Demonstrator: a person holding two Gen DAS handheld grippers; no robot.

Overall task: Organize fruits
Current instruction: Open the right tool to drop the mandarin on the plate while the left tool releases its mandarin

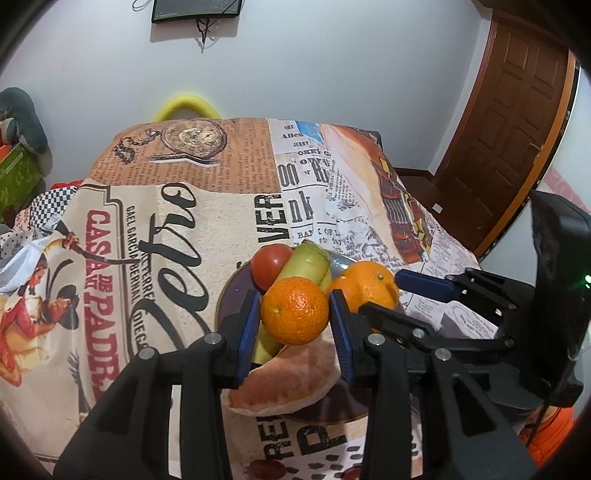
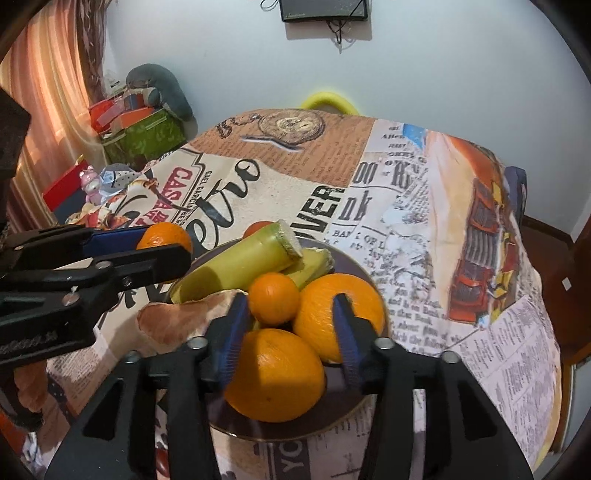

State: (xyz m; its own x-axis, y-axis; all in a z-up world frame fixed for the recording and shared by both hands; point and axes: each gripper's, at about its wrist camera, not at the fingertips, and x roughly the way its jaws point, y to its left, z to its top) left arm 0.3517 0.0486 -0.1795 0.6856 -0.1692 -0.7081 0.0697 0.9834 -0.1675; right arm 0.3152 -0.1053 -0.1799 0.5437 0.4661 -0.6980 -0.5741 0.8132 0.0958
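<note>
Mandarin (image 1: 294, 311) pinched in left claw (image 1: 294, 325); right claw (image 2: 289, 336) spread above plate (image 2: 258, 430).

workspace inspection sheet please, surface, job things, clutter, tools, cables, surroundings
surface: table under printed cloth.
job's things: dark plate holds oranges, tomato, green stalks and bread piece.
clutter: boxes and a toy beside the table.
grippers: left tool shut on small orange; right tool open above large orange.
cables: cords dangle under wall screen.
surroundings: wooden door, curtain.
</note>
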